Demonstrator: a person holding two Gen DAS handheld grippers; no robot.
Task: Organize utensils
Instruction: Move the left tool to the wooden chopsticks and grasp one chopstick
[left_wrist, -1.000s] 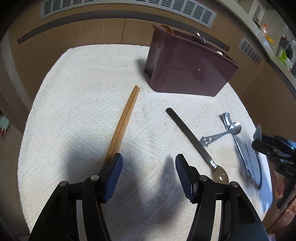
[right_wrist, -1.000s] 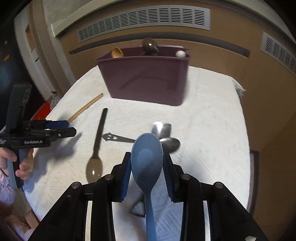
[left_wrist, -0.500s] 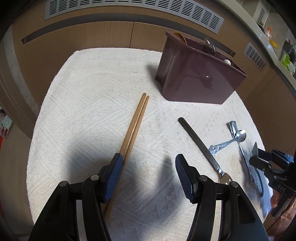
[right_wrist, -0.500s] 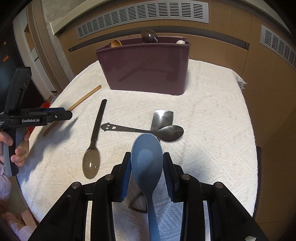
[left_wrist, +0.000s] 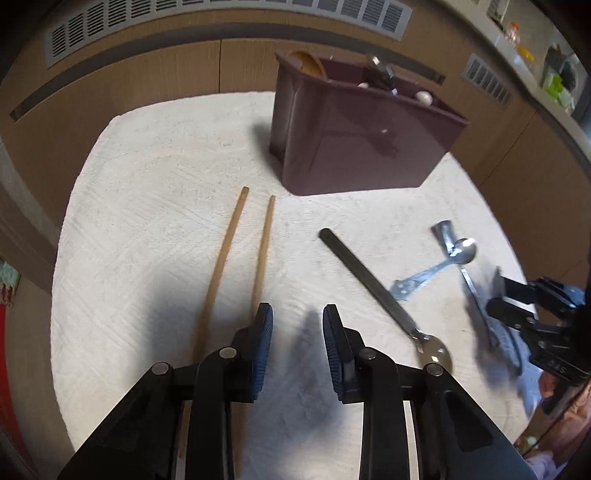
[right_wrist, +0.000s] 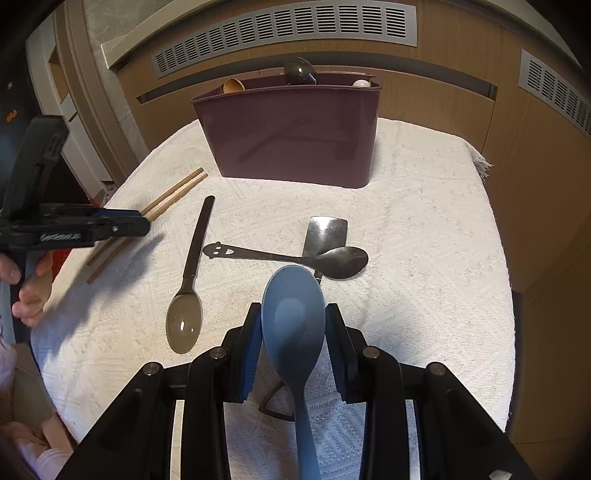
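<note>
A blue plastic spoon is clamped in the right gripper; the left gripper, just narrowed, stands empty beside two wooden chopsticks on the white-clothed tabletop

Soft daylight, dark shadows, fisheye edges, perhaps motion-blurred.

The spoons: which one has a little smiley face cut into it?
The metal spoon lying crosswise mid-cloth; its handle end bears the face. The black-handled spoon and blue spoon are plain.

A home kitchen: wooden cabinets, vent grilles, and a towel-covered table.
</note>
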